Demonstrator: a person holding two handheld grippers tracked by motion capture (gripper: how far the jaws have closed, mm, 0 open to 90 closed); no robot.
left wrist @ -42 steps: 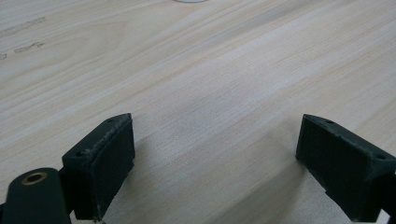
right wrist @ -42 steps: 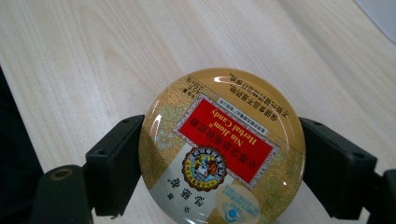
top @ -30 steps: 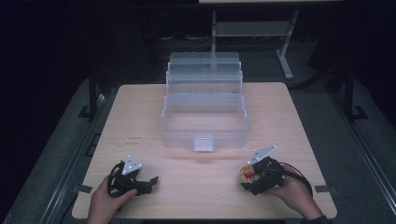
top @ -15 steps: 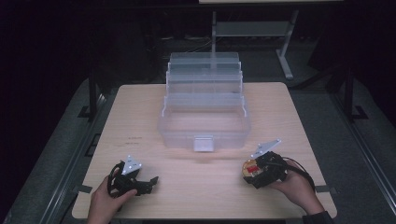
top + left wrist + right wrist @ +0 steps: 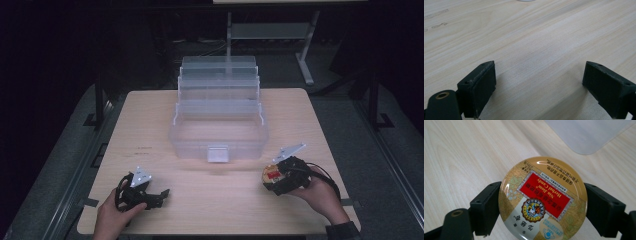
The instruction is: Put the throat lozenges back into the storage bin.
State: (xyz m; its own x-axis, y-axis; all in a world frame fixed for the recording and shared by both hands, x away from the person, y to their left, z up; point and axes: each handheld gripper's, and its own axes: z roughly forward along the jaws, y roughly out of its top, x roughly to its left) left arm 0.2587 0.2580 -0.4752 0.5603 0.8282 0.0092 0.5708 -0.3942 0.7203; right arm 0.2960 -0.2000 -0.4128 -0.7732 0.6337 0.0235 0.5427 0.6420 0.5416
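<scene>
Herbal candy tin, gold with a red label, sits clamped between my right tool jaws near the clear tiered organizer box. My left tool rests wide open and empty on the wooden surface.

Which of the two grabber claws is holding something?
The right gripper: its black jaws pinch a round gold candy tin with a red label. The left gripper is open over bare light wooden table.
</scene>
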